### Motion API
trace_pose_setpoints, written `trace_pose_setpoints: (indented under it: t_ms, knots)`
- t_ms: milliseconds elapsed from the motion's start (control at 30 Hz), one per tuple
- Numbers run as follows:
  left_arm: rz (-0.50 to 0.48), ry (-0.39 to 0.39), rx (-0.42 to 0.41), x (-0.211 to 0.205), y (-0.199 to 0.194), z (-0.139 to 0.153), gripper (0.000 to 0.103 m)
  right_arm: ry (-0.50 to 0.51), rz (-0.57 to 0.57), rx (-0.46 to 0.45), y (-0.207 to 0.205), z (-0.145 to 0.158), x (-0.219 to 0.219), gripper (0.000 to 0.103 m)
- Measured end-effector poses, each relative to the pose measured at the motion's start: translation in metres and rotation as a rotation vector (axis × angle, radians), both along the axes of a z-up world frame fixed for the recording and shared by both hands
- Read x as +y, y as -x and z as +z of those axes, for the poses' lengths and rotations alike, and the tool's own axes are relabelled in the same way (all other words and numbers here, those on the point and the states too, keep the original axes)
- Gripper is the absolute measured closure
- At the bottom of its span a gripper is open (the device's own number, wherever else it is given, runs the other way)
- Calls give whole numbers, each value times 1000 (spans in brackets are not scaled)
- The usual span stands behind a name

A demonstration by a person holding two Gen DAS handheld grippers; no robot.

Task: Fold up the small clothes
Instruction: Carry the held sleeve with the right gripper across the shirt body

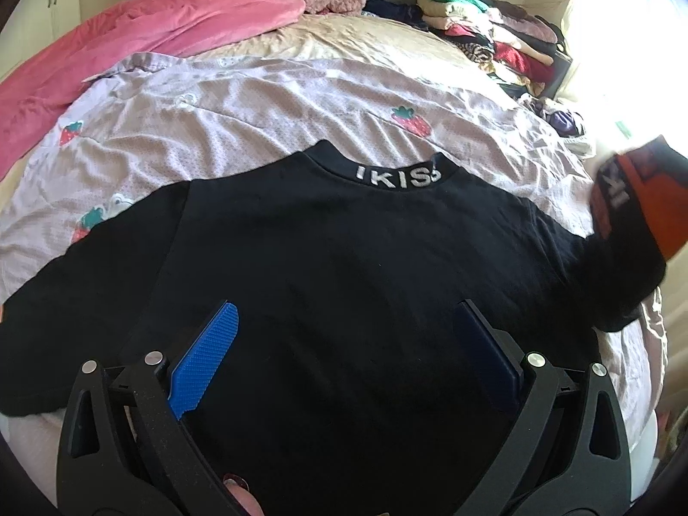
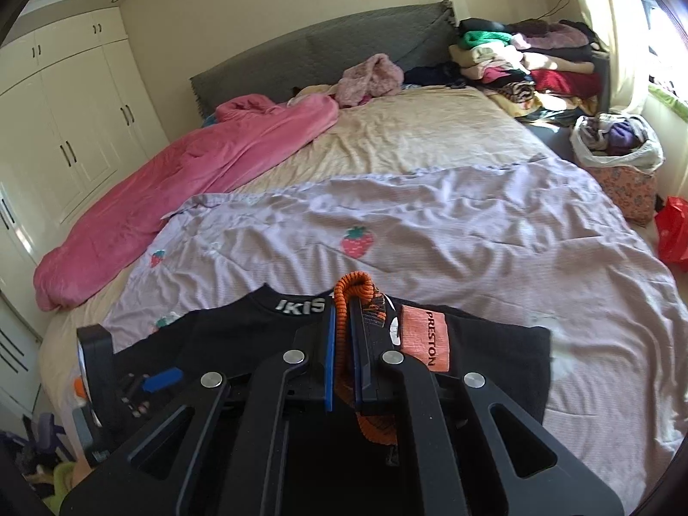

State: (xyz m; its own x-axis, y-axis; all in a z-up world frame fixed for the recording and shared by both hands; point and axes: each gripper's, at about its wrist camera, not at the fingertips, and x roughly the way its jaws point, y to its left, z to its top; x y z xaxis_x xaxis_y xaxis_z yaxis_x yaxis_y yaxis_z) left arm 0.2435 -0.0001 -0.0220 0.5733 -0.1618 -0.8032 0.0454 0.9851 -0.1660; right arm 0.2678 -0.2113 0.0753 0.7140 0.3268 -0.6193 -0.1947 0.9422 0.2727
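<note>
Lower hem of black shirt (image 1: 344, 266) cut off by frame edge; right sleeve (image 1: 623, 198) blurred; collar lettering (image 2: 301, 306) partly hidden behind right gripper (image 2: 342, 344).

Left gripper (image 1: 344, 344) is held low with its blue-padded fingers (image 1: 206, 357) spread wide apart, while right gripper (image 2: 342, 344) has its fingers clamped nearly together.

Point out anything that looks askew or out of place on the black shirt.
The black shirt lies flat, but its right sleeve is turned over onto the body, orange side up, pinched in the right gripper. The left gripper hangs open above.
</note>
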Motion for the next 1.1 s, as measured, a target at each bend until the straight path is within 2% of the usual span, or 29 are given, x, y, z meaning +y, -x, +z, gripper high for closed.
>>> trace_pose_setpoints:
  t_ms: [267, 367, 533, 700, 733, 833, 933, 1000, 1067, 1100]
  knots:
    - [-20, 11, 21, 0, 0, -5, 9, -14, 85, 20, -24, -7, 54, 97]
    - [-26, 28, 34, 2, 0, -7, 9, -43, 114, 34, -30, -10, 66, 94]
    - [-57, 91, 47, 3, -1, -12, 9, -43, 122, 28, -29, -11, 68, 93]
    - [-77, 172, 57, 0, -6, -23, 9, -36, 97, 22, -22, -15, 53, 84]
    - [-73, 181, 60, 0, -9, -26, 13, -34, 89, 22, -20, -16, 49, 83]
    - [-48, 236, 86, 3, -21, -37, 36, -27, 56, 28, -13, -22, 29, 81]
    - [-17, 280, 98, 6, -33, -48, 42, -14, 12, 23, -5, -24, 9, 80]
    - [-5, 301, 85, 7, -37, -49, 55, -9, -15, 13, 2, -24, -3, 80]
    - [-14, 347, 65, 8, -37, -47, 84, -2, -41, 1, 8, -25, -14, 80]
    - [-24, 367, 54, 9, -36, -45, 91, -4, -50, -2, 10, -26, -18, 80]
